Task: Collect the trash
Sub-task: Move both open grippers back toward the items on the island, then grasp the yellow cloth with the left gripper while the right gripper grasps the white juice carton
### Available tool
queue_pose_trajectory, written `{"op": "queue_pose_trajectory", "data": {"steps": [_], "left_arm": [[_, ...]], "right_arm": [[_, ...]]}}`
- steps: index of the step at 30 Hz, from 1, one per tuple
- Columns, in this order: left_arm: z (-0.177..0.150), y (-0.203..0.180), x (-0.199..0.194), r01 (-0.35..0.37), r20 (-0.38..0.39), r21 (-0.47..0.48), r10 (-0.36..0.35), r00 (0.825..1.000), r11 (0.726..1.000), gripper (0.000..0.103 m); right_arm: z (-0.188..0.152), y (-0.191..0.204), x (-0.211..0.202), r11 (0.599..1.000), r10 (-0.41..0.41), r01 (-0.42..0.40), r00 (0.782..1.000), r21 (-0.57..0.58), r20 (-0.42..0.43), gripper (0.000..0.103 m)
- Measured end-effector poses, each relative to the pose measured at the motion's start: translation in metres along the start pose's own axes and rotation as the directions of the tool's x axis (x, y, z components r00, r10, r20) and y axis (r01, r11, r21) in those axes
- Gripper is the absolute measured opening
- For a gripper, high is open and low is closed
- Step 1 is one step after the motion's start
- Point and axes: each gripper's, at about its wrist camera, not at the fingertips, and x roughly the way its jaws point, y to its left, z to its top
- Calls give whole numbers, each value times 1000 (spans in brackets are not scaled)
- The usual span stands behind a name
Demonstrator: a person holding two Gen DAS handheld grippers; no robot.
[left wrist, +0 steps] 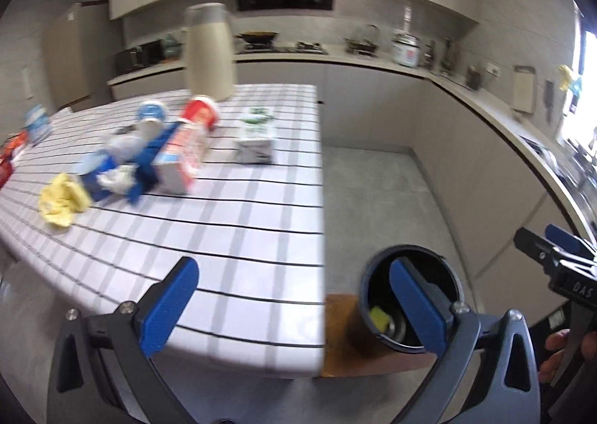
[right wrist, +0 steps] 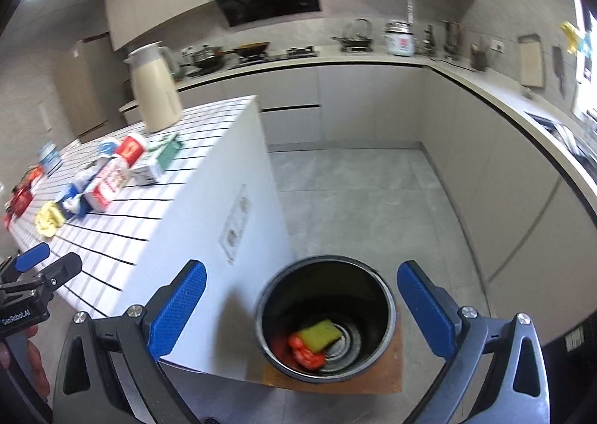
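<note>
A dark round bin [right wrist: 324, 316] stands on a brown board on the floor beside the table; a yellow piece [right wrist: 321, 334] and a red piece [right wrist: 306, 351] lie inside. My right gripper [right wrist: 300, 301] is open and empty directly above it. My left gripper [left wrist: 294, 306] is open and empty over the table's near corner, with the bin [left wrist: 408, 301] to its right. On the checked table [left wrist: 231, 222] lie a yellow crumpled wad [left wrist: 61, 200], white crumpled paper [left wrist: 117, 178], a red-white carton [left wrist: 184, 155], a red cup [left wrist: 199, 112] and a green-white carton [left wrist: 257, 137].
A cream thermos jug [left wrist: 211, 51] stands at the table's far edge. Blue and red packets [left wrist: 35, 123] lie at the far left. Kitchen counters with a stove, a rice cooker [left wrist: 405, 47] and utensils run along the back and right. Grey floor [right wrist: 358, 200] lies beyond the bin.
</note>
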Motion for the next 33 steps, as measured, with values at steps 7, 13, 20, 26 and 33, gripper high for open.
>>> {"op": "queue_pose_trajectory", "data": {"steps": [7,13,20,26,33], "left_arm": [[-4,70,-18,-122,33,-106,126,991,987,103],[-5,137,-29,-194,52,-184,207,977,964,103],[-8,211,-26,-247,49,-236,265,963,940,103],[-6,269,-4,-243,21,-251,256,966,937,101],[6,321,44,-221,-24,-240,222,975,945,90]], "right_arm": [[19,69,19,993,79,-80,997,-84,-25,103],[24,133,32,980,124,-128,992,-152,-37,103],[29,212,39,961,165,-170,985,-219,-41,103],[33,277,57,948,179,-185,983,-259,-47,103],[47,338,101,949,158,-170,985,-265,-67,100]]}}
